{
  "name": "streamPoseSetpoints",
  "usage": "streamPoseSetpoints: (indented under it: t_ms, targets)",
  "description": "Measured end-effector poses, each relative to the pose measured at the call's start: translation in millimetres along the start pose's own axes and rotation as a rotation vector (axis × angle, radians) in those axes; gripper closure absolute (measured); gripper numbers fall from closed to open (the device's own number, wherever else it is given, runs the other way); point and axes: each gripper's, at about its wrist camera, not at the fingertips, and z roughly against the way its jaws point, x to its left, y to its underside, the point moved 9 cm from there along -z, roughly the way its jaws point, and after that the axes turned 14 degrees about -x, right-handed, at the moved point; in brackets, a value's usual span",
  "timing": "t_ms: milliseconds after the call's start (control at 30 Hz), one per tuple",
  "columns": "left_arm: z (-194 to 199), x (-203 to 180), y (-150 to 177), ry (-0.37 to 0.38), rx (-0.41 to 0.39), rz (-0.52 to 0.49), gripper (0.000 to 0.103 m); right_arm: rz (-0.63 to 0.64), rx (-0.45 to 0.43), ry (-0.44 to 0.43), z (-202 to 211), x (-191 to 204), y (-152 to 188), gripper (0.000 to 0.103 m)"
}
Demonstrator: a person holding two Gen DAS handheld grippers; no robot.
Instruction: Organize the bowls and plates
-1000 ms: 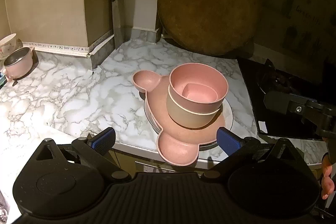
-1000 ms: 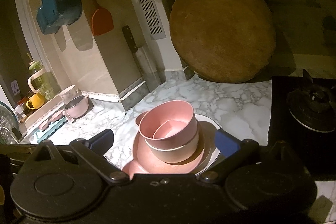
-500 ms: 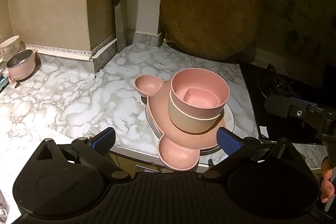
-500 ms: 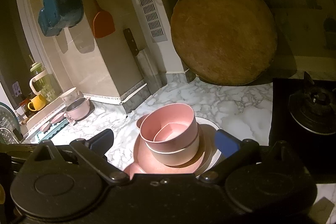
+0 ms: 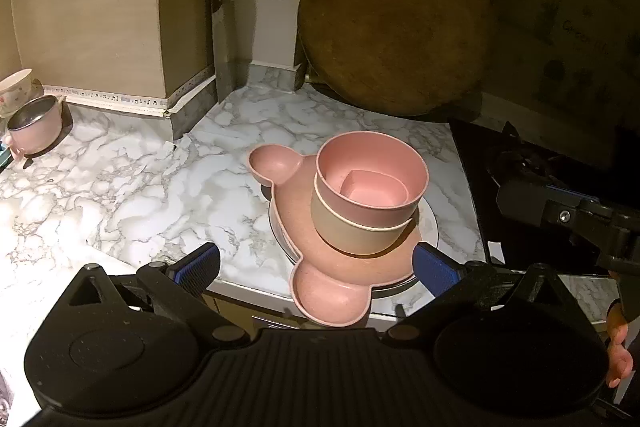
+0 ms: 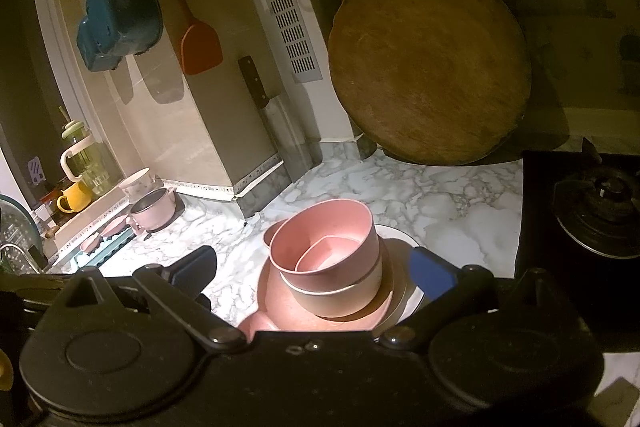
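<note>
Left wrist view looks down on a stack at the front edge of the marble table, just left of the black gas stove. Lowest is a white round plate; on it lies a pink bear-shaped plate whose near ear pokes out past the table edge. On that stands a beige bowl with a pink bowl nested inside, and a smaller pink square dish sits in the pink bowl.

Both grippers are released and empty. The left gripper hangs above the stack's near side with its blue pads spread wide, touching nothing. The right gripper hovers likewise, its jaws wide apart on either side of the bowls.

These pieces look like light, stiff matte ware, probably wheat-straw plastic: not very fragile, and less slippery than glazed china. The white plate underneath is likely ceramic, heavier and breakable. Nested bowls may lift together or stick, so a pinch across the pink bowl's rim wall seems the surest hold. The bear plate's overhanging ear offers an easy edge to pinch, though weight above could tip it.
</note>
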Motion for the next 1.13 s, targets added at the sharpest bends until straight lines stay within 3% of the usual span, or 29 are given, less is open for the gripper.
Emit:
streamPoseSetpoints:
  t_ms: [1133]
  targets:
    - [2.8, -16.8, -4.2, 0.054, -0.033, -0.007, 0.000, -0.019, -0.023, 0.015, 9.6, -5.1, -5.8, 0.000]
